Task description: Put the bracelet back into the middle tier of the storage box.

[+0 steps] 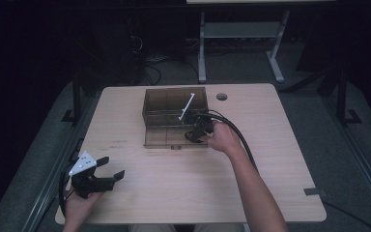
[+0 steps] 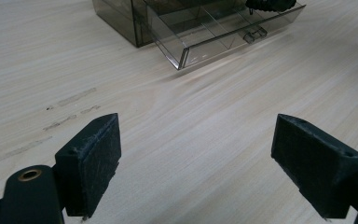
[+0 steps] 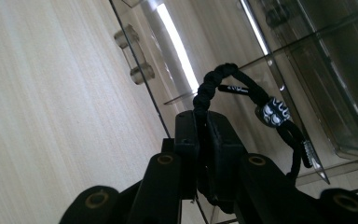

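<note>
Right gripper (image 3: 204,140): jaws clamped on a black braided cord (image 3: 242,88) — a loop with a black-and-white bead, rising from between the pads. The cord hangs over the pulled-out clear drawer (image 2: 223,35) of the smoky plastic box (image 1: 174,104). Left gripper (image 2: 196,163): jaws wide apart, holding nothing — well apart from the cord, low over the table (image 1: 174,193).

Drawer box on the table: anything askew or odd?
Its clear drawer is pulled out. The right gripper is shut on a black braided cord over it. A white stick leans tilted on the box.
</note>
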`<state>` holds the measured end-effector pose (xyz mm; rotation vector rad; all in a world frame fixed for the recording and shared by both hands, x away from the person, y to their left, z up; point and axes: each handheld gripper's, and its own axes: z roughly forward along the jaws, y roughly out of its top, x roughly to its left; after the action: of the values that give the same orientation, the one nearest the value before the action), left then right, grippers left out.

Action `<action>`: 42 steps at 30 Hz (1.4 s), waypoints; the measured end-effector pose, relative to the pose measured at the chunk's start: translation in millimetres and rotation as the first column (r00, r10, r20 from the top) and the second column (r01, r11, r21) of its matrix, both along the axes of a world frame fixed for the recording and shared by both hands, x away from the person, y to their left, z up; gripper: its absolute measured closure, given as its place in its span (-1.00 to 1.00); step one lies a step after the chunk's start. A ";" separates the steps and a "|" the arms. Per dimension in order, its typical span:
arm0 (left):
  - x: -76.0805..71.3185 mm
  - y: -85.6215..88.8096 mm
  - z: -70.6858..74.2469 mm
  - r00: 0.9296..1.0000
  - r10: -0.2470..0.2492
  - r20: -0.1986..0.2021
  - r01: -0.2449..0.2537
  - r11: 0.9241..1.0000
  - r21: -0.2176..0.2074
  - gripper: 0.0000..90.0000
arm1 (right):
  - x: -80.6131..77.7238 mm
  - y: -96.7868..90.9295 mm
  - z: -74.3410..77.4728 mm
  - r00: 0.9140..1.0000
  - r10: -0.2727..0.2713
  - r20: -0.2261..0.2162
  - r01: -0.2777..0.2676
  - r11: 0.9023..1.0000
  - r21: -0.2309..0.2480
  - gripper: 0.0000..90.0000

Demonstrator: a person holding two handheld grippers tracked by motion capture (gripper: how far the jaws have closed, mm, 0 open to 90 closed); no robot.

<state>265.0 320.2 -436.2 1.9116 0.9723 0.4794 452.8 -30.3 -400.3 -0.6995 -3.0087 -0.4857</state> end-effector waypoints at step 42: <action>-0.5 -0.1 0.9 1.000 0.000 0.002 0.000 1.000 0.000 -0.67 | 4.2 12.4 -5.2 0.999 -0.031 0.037 0.032 0.999 -0.011 0.70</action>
<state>264.5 320.2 -435.3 1.9103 0.9710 0.4814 457.0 -17.9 -405.6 -0.7477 -3.0415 -0.4876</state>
